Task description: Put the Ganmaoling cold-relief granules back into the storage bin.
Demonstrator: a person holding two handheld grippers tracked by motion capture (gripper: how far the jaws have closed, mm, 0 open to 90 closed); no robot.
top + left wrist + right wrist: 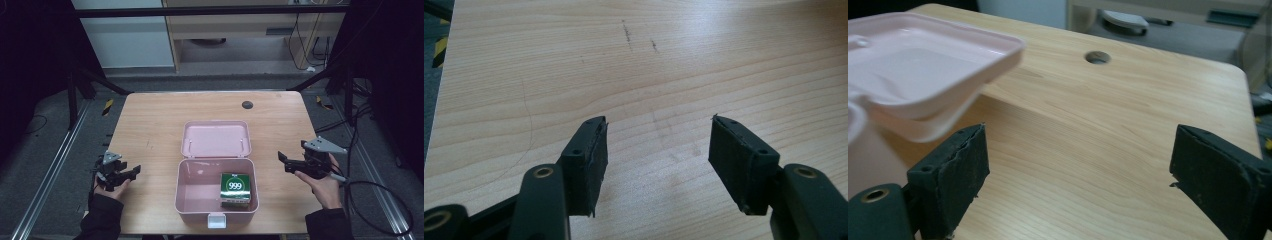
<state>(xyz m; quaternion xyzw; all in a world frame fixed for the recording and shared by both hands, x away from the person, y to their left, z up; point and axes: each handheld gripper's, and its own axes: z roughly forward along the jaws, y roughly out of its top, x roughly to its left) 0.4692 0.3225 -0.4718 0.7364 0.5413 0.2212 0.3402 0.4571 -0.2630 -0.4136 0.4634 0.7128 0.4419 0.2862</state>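
A pink plastic box [196, 186] stands open in the middle of the wooden table, its lid [216, 139] laid back flat behind it. A green carton [235, 187] marked 999 lies in the box's right half. My left gripper [134, 172] rests low at the table's left front, pointing toward the box; its jaws stand apart over bare wood [659, 150]. To the right of the box, my right gripper [283, 161] also points toward it, open with nothing between the jaws [1078, 170]. The lid's corner [923, 60] shows at the upper left of the right gripper view.
A round cable hole [247, 104] sits near the table's far edge, also seen as the cable hole [1097, 57] in the right gripper view. Faint dark scratches [626, 32] mark the wood ahead of the left gripper. Cables trail on the floor at right.
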